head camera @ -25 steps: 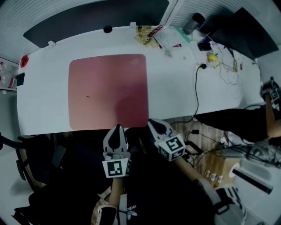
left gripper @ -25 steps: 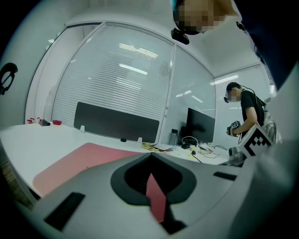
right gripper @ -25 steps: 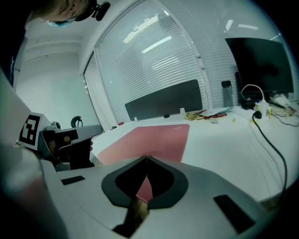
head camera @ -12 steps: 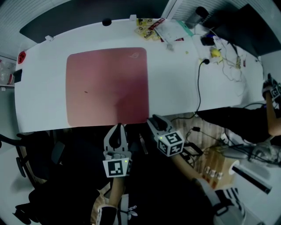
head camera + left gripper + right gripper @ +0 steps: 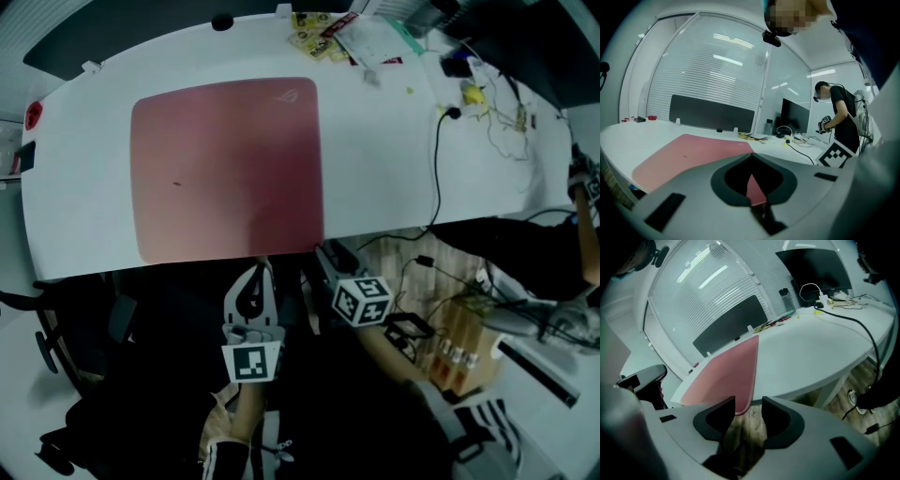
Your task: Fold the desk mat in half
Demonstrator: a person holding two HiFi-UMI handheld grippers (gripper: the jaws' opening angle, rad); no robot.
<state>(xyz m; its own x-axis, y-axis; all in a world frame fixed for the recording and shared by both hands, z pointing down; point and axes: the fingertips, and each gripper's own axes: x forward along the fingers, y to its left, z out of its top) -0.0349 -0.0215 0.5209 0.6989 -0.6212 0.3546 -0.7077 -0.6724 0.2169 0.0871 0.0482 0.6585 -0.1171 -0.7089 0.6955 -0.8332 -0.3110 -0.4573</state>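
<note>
The pink desk mat [image 5: 225, 169] lies flat and unfolded on the white table [image 5: 394, 159], its near edge along the table's front. My right gripper [image 5: 323, 251] sits just below the mat's near right corner. In the right gripper view its jaws have just been opening; my right gripper [image 5: 749, 401] stands open, and the mat's corner [image 5: 742, 409] hangs between the fingertips untouched. My left gripper [image 5: 258, 267] hovers below the near edge, left of the right one. In the left gripper view my left gripper [image 5: 751, 155] has its tips together, the mat [image 5: 689, 150] ahead.
A black cable [image 5: 433, 169] runs across the table's right part and over its front edge. Papers and small clutter [image 5: 347, 37] sit at the back. Another person [image 5: 836, 117] stands at the far right. A box of bottles [image 5: 455, 352] is on the floor.
Both grippers have come closer to the table's front edge. The right one has sunk and rolled, its marker cube turned, and now sits at the mat's near right corner.
</note>
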